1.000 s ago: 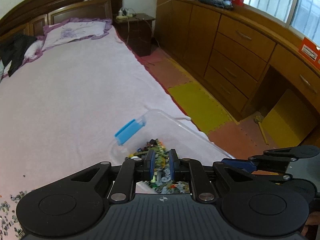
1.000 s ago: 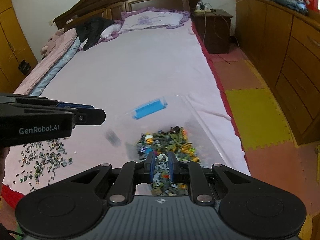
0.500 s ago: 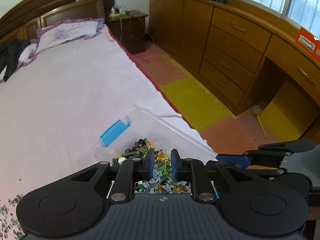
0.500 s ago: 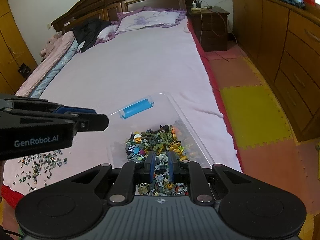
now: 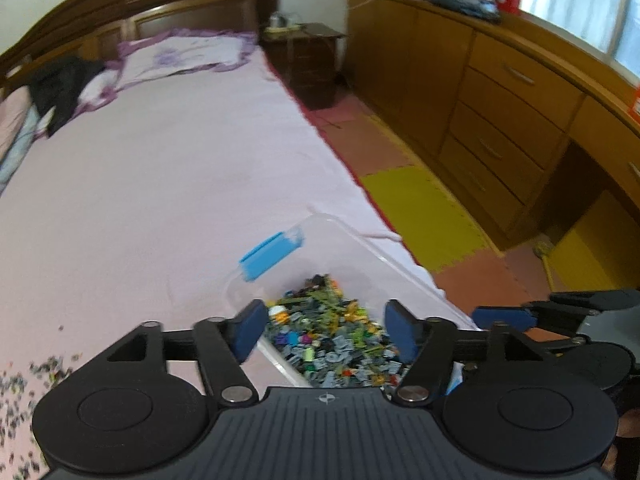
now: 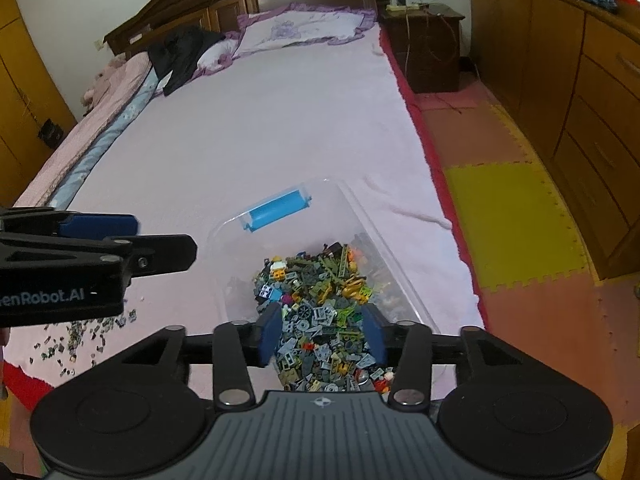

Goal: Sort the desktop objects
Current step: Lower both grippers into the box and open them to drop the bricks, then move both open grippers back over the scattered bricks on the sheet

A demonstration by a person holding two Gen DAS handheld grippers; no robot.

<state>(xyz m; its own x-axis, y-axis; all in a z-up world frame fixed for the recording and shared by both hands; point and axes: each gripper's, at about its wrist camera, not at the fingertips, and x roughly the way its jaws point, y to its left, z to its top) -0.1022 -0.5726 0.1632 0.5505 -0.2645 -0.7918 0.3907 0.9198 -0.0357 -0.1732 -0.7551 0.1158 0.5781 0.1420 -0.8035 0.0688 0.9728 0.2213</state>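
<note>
A clear plastic box point(image 6: 374, 222) with a blue latch point(image 6: 276, 210) lies on the pink bed sheet point(image 6: 280, 120), and a heap of small toy bricks point(image 6: 320, 300) fills its near half. My right gripper point(image 6: 322, 332) hangs over the box's near end. Its jaws are opening and the blue pads press on nothing. The left gripper point(image 5: 326, 330) hovers over the same bricks point(image 5: 332, 340), also opening, with nothing between its pads. The left wrist view shows the box's rim point(image 5: 360, 240), the latch point(image 5: 270, 258) and the right gripper point(image 5: 504, 316) just to the right.
Several tiny loose pieces point(image 6: 76, 332) lie scattered on the sheet at near left. The bed's edge runs close to the box's right side, above red and yellow foam floor mats point(image 6: 512, 220). Wooden drawers point(image 5: 500, 120) line the right wall. Pillow and dark clothing point(image 6: 180, 52) lie far off.
Both grippers went from shut to open. The box and its bricks now show lower and nearer in both views.
</note>
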